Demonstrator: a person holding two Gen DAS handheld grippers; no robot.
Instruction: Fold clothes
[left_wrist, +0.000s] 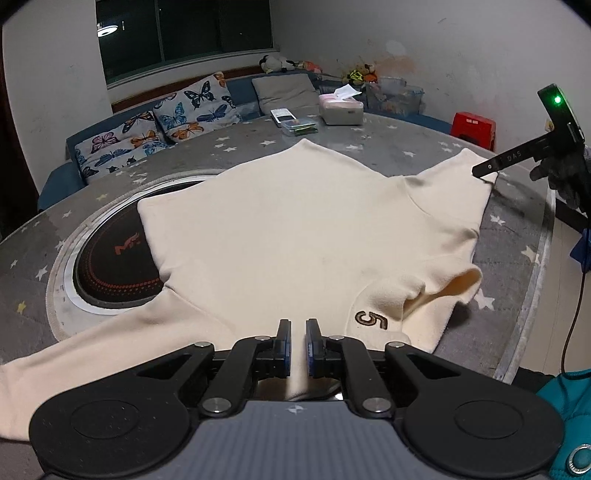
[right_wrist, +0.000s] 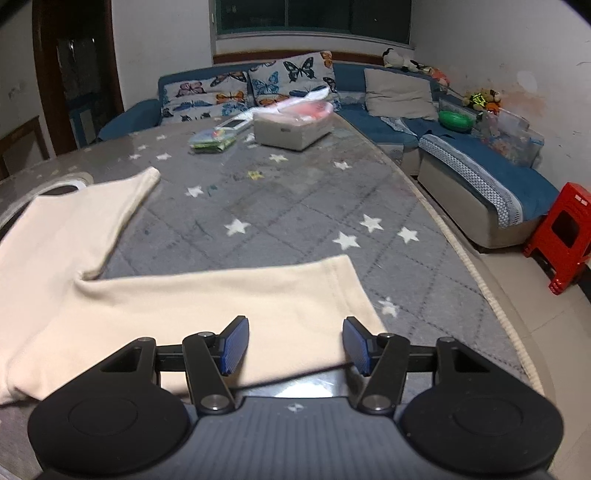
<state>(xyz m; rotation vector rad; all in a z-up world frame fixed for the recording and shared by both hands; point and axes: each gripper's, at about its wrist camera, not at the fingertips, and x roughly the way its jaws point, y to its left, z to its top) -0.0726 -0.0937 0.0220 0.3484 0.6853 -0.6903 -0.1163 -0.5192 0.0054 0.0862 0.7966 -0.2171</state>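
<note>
Sweater (left_wrist: 303, 229), cream, is lying spread flat on the round table (left_wrist: 424, 147), its long axis running between the two tongs. Left tongs (left_wrist: 298, 328) are sitting nearly closed, a narrow gap showing, over the collar edge; whether cloth is pinched is unclear. Right tongs (right_wrist: 295, 341) are standing wide, empty, over the hem corner (right_wrist: 332, 280) directly ahead. One sleeve (left_wrist: 74, 354) is trailing leftward; a cuff (left_wrist: 454, 284) is curling up beside the "5" patch (left_wrist: 371, 320)
</note>
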